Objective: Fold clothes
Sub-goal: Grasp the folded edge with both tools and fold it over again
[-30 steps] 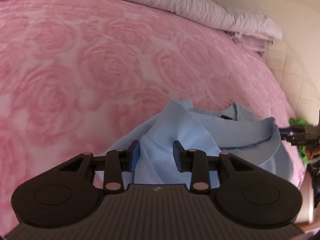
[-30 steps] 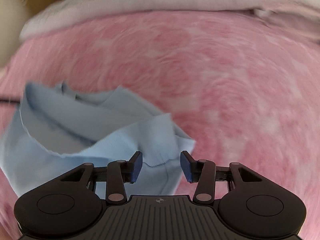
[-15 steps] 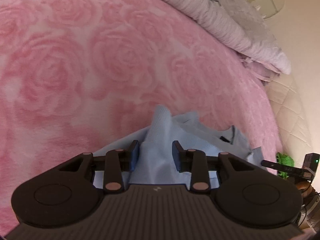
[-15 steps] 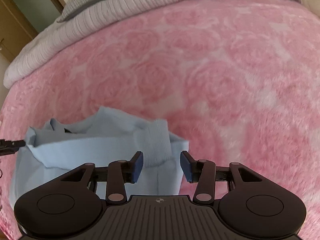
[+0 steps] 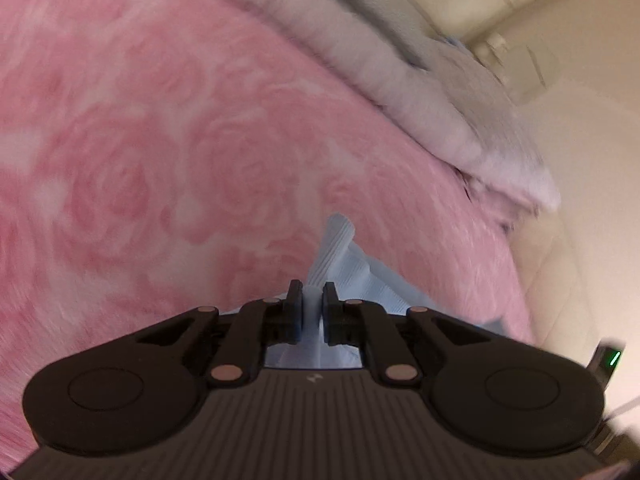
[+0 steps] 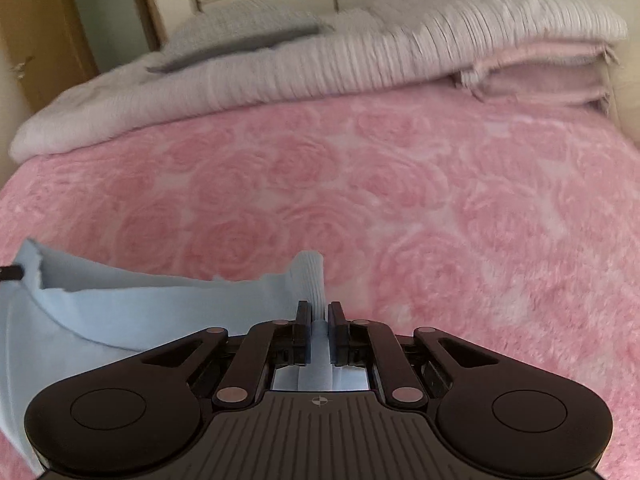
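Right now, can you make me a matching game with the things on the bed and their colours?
Things:
1. sweater
2. rose-patterned blanket
3. ribbed quilt
4. right gripper

Colours:
A. pink
B. black
C. light blue
D. pale grey

Pairs: 1-C, 2-A, 3-D, 4-B

Pink rose-patterned blanket (image 6: 440,200), folded grey ribbed quilt (image 6: 320,68), wooden door (image 6: 36,40)
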Action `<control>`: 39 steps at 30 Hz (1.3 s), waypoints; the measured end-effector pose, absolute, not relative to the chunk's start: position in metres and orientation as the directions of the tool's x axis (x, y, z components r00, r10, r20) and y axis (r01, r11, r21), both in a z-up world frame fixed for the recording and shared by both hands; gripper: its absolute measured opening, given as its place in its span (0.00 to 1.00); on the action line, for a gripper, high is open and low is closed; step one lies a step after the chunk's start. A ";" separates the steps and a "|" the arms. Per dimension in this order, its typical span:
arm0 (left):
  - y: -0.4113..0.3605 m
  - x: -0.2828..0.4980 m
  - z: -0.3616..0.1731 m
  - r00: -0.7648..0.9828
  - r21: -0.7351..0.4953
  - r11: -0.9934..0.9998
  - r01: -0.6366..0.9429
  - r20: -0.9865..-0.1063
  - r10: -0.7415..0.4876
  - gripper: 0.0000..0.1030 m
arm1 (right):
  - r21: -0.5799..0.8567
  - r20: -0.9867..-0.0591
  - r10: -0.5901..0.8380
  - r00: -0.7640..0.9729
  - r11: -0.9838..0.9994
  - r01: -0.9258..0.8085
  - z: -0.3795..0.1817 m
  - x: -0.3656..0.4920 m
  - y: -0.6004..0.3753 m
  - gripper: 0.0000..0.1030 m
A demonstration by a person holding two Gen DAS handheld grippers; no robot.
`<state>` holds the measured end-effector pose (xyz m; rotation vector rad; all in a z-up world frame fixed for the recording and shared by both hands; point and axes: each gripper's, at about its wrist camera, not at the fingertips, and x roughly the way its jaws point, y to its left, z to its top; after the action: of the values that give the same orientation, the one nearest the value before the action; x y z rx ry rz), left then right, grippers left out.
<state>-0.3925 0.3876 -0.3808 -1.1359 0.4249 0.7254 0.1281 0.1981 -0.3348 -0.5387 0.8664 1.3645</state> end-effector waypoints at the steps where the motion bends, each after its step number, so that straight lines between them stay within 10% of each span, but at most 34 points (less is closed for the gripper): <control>1: 0.392 -0.393 -0.392 0.694 -0.669 0.196 -0.716 -0.654 0.301 0.06 | 0.156 -0.804 0.595 -0.019 0.180 -0.971 -0.344 0.131 0.204 0.06; 13: 0.378 -0.406 -0.428 0.649 -0.685 0.043 -0.728 -0.667 0.366 0.08 | 0.205 -0.829 0.558 -0.037 0.240 -0.949 -0.382 0.139 0.227 0.07; 22: 0.361 -0.387 -0.358 0.572 -0.445 0.379 -0.811 -0.741 0.353 0.23 | 0.149 -0.824 0.554 -0.120 0.008 -0.989 -0.341 0.113 0.218 0.24; 39: 0.361 -0.252 -0.367 0.515 -0.144 0.955 -0.260 -0.857 0.011 0.25 | 0.063 -0.899 0.285 -0.332 -0.668 -0.742 -0.368 -0.014 0.300 0.35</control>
<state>-0.2519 0.3606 -0.3669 -0.2686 1.0195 0.1646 -0.0136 0.2997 -0.3681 -1.2429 0.6294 2.0409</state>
